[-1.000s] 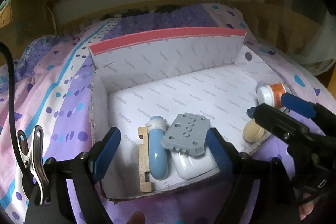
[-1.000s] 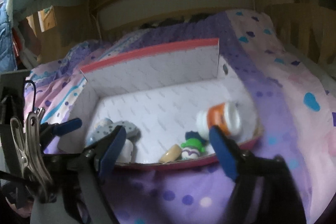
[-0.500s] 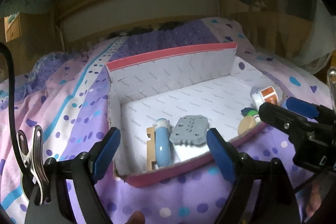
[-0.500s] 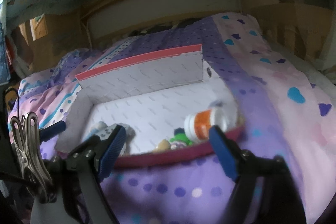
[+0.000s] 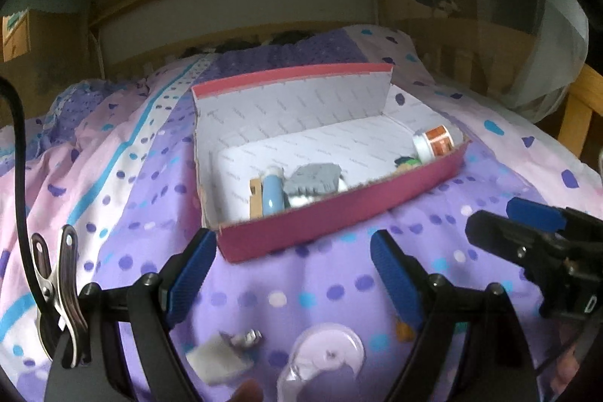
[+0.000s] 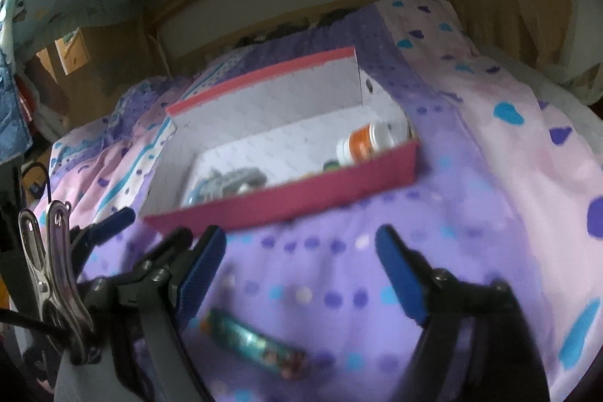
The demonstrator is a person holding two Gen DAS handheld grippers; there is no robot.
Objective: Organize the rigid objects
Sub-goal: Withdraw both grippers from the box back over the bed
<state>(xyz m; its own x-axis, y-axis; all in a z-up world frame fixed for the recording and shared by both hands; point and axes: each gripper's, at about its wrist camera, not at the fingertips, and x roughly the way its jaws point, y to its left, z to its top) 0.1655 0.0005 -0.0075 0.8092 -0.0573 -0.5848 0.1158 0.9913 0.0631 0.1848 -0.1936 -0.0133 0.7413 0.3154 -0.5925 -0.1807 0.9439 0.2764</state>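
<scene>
- Both grippers hang spread wide and empty: the left gripper [image 5: 294, 274] and the right gripper [image 6: 301, 274].
- The foil-wrapped bar [image 6: 256, 345] lies on the bedspread at 7 o'clock of the right gripper, long axis running 10-to-4.
- The pink box [image 6: 286, 202] sits at 12 o'clock, beyond the bar.

- Left wrist view: looks forward and downward over the bedspread [image 5: 301, 289] toward the box [image 5: 339, 225], from near.
- Right wrist view: faces likewise, from further right.
- Both views share the box [image 6: 286, 202] and headboard [image 6: 286, 2].
</scene>
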